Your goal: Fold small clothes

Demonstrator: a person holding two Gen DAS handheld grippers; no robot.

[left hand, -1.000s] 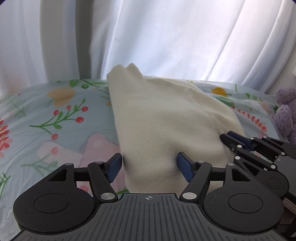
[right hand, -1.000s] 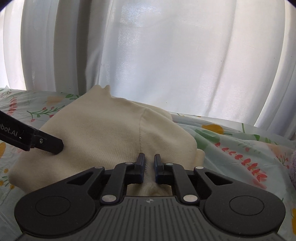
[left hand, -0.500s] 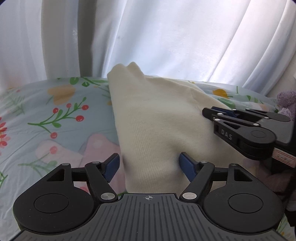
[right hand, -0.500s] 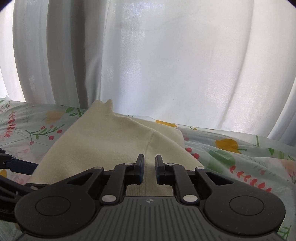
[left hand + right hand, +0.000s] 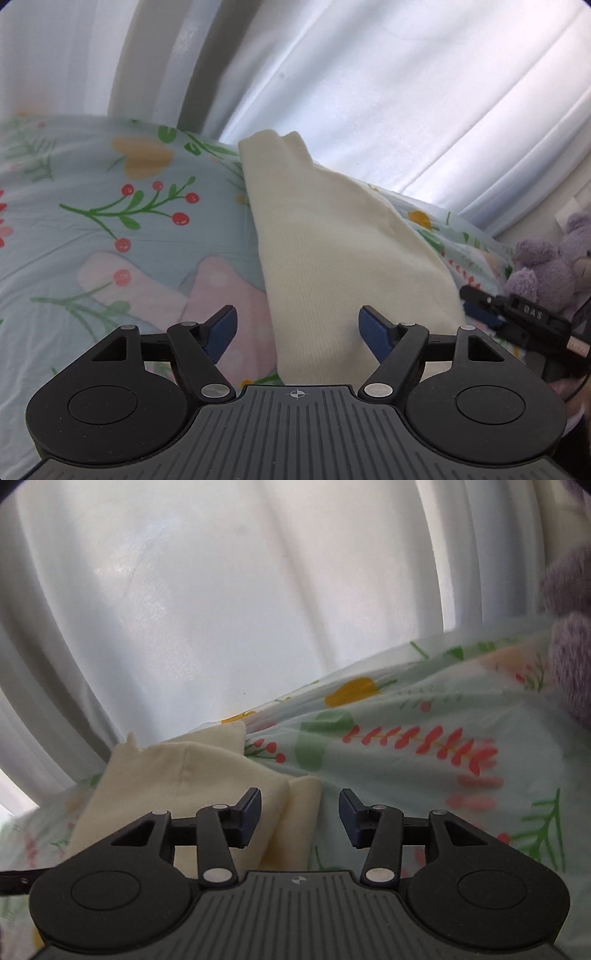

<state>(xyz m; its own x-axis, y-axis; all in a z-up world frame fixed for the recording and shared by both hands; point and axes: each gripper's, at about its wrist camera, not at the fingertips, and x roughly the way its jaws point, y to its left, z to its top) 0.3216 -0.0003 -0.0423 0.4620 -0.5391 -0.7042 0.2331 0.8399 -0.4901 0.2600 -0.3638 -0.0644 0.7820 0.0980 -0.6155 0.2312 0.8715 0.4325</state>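
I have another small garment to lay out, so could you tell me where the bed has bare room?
The floral sheet is bare left of the cream garment, toward the curtain. Right of the garment, a bare strip runs toward the purple plush toy; there the right gripper crowds it.

- Your folded garment point(image 5: 343, 258) is a plain cream knit, with a fine ribbed texture and no print
- The bedsheet point(image 5: 74, 236) under it is pale blue-green, patterned with green stems, red berries, orange-yellow flowers and soft pink shapes
- In your right wrist view the same sheet point(image 5: 424, 775) shows coral-red leaf sprigs, a yellow flower and green leaves
- The curtain point(image 5: 369, 92) behind is white, shading to grey in its folds
- The plush toy point(image 5: 546, 266) at your right is fuzzy lavender purple
- Your left gripper point(image 5: 297, 326) is black with dark blue pads
- Your right gripper point(image 5: 300, 814) is also black, its pads dark navy
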